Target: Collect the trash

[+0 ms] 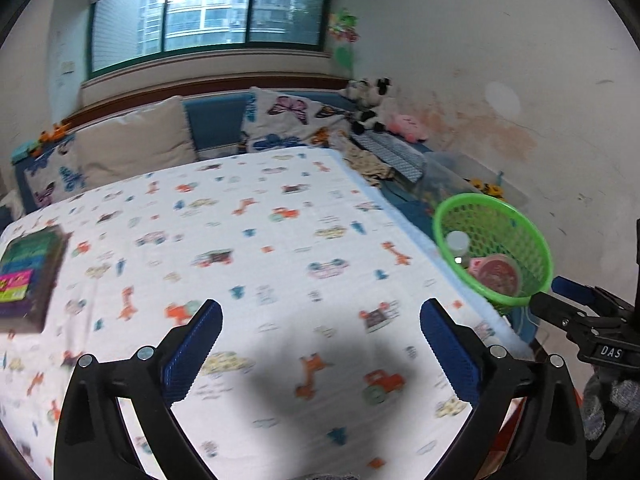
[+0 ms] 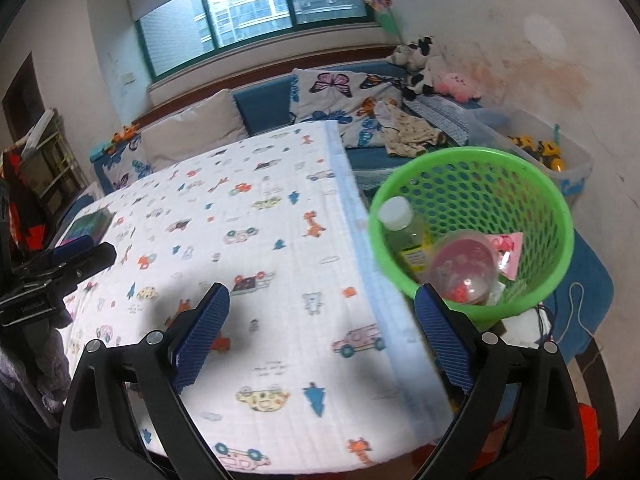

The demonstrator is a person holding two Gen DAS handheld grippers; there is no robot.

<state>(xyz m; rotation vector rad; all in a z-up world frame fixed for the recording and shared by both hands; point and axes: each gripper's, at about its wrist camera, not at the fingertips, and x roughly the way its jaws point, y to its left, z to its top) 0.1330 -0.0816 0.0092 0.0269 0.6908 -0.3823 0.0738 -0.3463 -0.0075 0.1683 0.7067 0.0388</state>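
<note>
**A:** Both our grippers are empty. The left gripper (image 1: 320, 354) has its blue pads spread wide over the printed cloth, and the right gripper (image 2: 322, 340) is spread as wide, with nothing between its fingers either. Where's the trash?

**B:** Already in the green mesh basket (image 2: 524, 184), which sits just off the table's right edge. We can see a capped bottle of yellowish liquid (image 2: 402, 230), a clear domed lid (image 2: 464, 268) and a pink wrapper (image 2: 508, 250) lying inside it. On the table we spot nothing loose, so we judge the collecting close to done.

**A:** Then the step in hand is a last sweep?

**B:** We think so. We should keep both pairs of fingers wide and pan slowly across the tablecloth (image 1: 256, 216), since the left view is smeared and small scraps could hide among the printed cars and giraffes. The book (image 1: 28, 276) at the far left edge looks like something to leave alone.

**A:** And the surroundings?

**B:** The cloth is white with a pale blue border and lies fairly flat, so anything on it should slide easily into a pinch. Behind the table runs a blue bench with a butterfly cushion (image 2: 340, 92), plush toys (image 2: 420, 64) in the corner and a clear bin of toys (image 2: 560, 156) beside the basket, under a wide window (image 1: 208, 12).
</note>
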